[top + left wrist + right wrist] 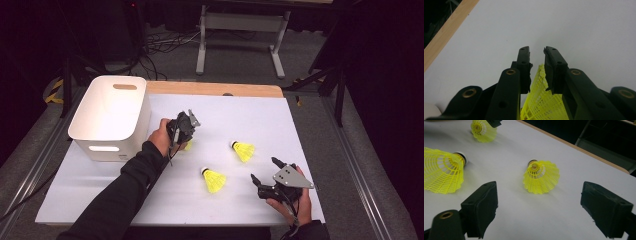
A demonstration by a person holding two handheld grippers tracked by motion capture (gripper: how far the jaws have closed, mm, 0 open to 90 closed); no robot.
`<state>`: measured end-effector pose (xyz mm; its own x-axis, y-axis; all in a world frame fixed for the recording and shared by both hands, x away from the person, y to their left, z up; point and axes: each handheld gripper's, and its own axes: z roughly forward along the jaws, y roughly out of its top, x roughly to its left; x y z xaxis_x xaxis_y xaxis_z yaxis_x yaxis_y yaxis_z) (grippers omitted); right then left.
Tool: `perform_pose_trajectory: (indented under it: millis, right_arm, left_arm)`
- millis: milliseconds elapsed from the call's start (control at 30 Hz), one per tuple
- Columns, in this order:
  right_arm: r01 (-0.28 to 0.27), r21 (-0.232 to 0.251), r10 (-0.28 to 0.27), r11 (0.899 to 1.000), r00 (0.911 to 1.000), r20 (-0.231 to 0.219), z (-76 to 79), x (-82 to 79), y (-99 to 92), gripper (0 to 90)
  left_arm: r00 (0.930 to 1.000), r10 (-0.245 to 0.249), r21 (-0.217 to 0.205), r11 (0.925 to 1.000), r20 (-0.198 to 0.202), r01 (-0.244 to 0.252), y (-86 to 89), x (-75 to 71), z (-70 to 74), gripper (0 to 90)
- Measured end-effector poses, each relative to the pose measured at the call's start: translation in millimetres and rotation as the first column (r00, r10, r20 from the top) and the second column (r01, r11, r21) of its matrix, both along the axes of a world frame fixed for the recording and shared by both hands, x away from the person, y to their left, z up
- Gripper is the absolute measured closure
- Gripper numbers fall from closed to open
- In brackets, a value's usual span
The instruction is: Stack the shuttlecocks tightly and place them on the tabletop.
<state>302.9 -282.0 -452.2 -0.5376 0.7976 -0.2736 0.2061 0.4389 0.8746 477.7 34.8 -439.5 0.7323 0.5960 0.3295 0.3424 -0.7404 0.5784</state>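
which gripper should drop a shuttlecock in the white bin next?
Left. The left gripper already pinches a yellow mesh plastic shuttlecock and sits beside the white plastic handled bin. The right gripper is open, empty, far from it.

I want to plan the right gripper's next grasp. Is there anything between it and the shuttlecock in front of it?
Nothing visible: bare white table lies between the open right gripper and the shuttlecock ahead.

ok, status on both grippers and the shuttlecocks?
Left gripper shut on a shuttlecock's skirt, near the bin. Right gripper open, empty, low over the table. Two more shuttlecocks lie loose. Nothing in the way.
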Motion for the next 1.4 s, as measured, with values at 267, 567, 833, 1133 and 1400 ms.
perform_pose_trajectory:
  millis: [267,567,833,1133,1400]
  right_arm:
    - [0.001,-0.002,-0.001,1.000,1.0000,-0.004,-0.3,0.3,-0.6,15.3]
    - [-0.001,-0.006,0.001,1.000,1.0000,-0.003,-0.1,0.0,-0.4,15.2]
    - [0.000,-0.004,0.000,1.000,1.0000,0.002,0.4,-0.4,-0.5,15.2]
    - [0.007,-0.001,-0.007,1.000,1.0000,0.006,1.3,-1.2,-0.3,15.2]
    - [0.007,-0.003,-0.007,1.000,1.0000,0.005,1.3,-1.5,0.7,15.2]
  left_arm:
    - [1.0000,0.003,0.003,1.0000,0.004,-0.003,0.4,3.5,1.8,74.0]
    - [0.9999,-0.008,-0.023,0.9997,0.009,0.009,0.2,2.0,4.9,67.4]
    - [0.9973,-0.057,-0.068,0.9959,0.048,0.060,3.4,-12.5,21.7,62.0]
    - [0.9870,-0.121,-0.108,0.9852,0.106,0.133,14.3,-37.1,36.6,57.1]
    - [0.9750,-0.148,-0.127,0.9772,0.165,0.170,24.8,-56.2,41.6,47.8]
